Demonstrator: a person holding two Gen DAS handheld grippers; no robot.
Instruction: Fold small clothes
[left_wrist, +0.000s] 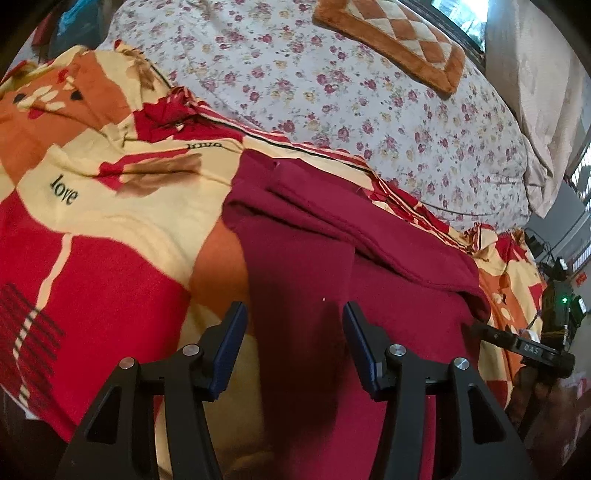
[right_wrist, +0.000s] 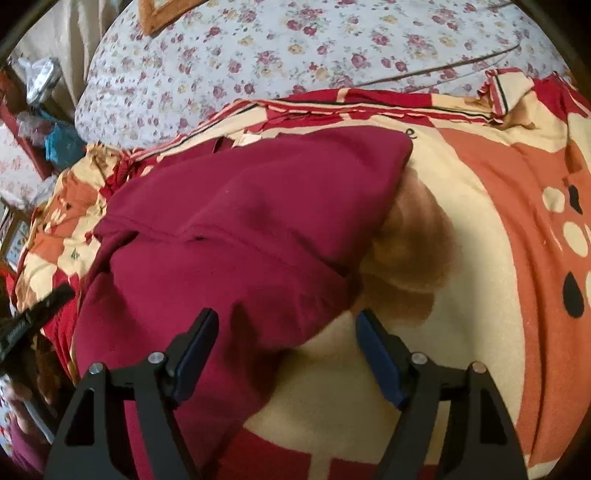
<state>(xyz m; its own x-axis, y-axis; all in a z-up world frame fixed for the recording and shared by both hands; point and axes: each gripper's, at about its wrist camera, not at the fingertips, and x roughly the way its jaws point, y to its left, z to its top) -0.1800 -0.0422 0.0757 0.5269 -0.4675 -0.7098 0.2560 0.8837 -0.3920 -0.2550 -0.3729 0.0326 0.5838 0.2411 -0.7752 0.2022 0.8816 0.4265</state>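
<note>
A dark red garment (left_wrist: 332, 266) lies on the bed, partly folded, with one layer turned over on top so a hemmed edge runs slantwise across it. The cloth is plain and soft, creased in places. From the right side, the garment (right_wrist: 236, 229) forms a thick, rumpled bundle.

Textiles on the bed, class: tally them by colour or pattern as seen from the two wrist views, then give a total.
Maroon garment: 1
Red, orange and cream blanket printed "love": 1
White quilt with small purple flowers: 1
Brown and cream diamond-checked mat: 1
Total: 4
</note>
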